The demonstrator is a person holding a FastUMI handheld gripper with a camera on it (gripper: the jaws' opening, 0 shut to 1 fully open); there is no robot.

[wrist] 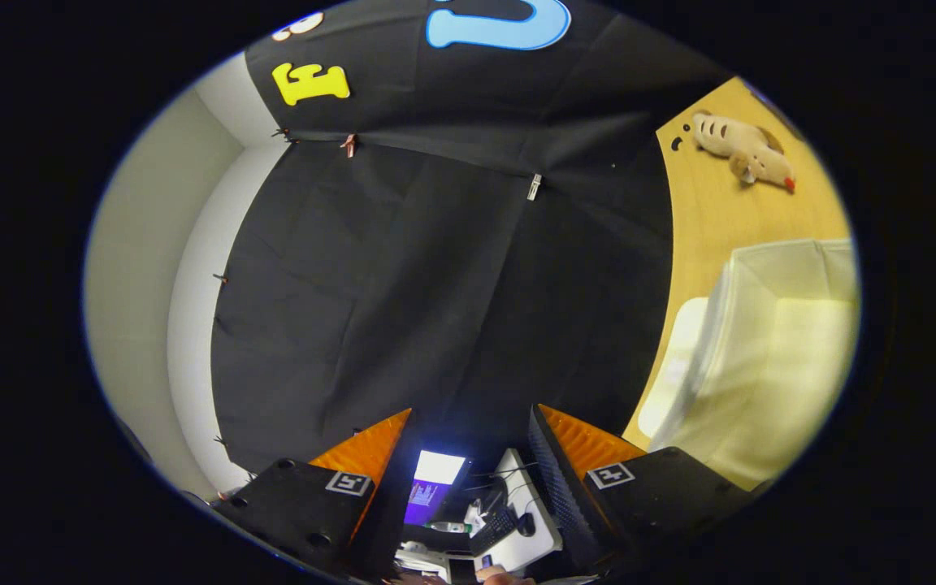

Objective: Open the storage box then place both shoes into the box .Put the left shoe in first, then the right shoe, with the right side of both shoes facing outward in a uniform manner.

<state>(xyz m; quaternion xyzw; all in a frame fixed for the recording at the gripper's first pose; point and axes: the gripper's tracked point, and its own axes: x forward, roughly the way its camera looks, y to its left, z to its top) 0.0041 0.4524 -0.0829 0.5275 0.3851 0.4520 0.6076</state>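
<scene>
My gripper (472,426) is turned on its side and points at the black cloth wall. Its fingers stand apart with nothing between them. The storage box (769,357), pale and translucent, stands on the wooden table (708,211) off beyond the right finger (574,455). Its lid hangs open toward the cloth, and its inside looks pale and bare from here. No shoe shows in this view.
A plush toy animal (744,150) lies on the table past the box. Between the fingers, farther off, a desk (517,536) carries a lit screen (435,479), a keyboard and a mouse. A white wall (143,284) bounds the cloth on the other side.
</scene>
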